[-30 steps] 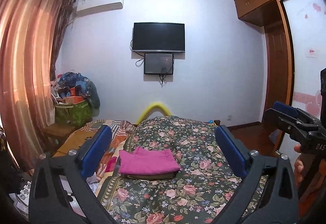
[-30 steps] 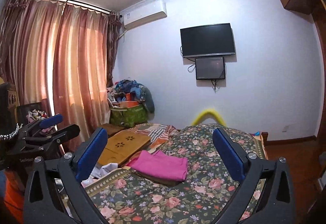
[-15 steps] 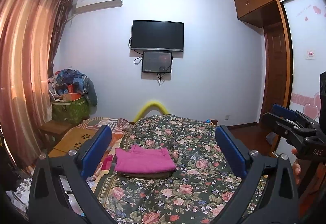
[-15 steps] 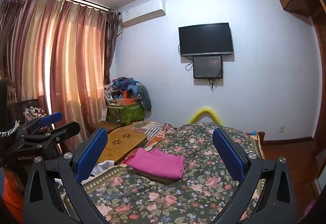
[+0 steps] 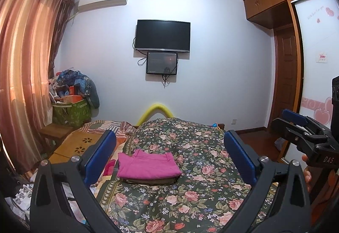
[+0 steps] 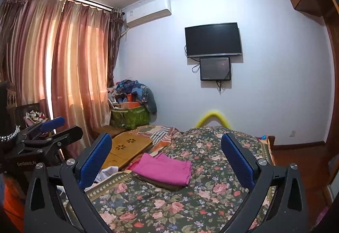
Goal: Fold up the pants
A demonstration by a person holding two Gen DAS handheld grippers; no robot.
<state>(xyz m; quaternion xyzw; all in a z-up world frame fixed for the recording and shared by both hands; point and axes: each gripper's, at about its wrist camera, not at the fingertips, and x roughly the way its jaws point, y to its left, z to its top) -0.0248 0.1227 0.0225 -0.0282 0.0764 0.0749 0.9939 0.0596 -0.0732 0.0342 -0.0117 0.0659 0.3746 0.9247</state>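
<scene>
On a bed with a flowered cover [image 5: 190, 194], folded pink pants [image 5: 148, 166] lie flat, both handheld grippers raised above the near end and holding nothing.

Left gripper [image 5: 169, 156] and right gripper [image 6: 166, 157] each show blue-padded fingers spread wide, well short of the pants. A darker folded garment [image 5: 148, 181] sits under the pants; only its front edge shows. Part of a hand [image 5: 306, 169] holding the right gripper peeks in at the left view's edge. A wooden board [image 6: 127, 148] lies left of the pants, its near end hidden behind a finger.
</scene>
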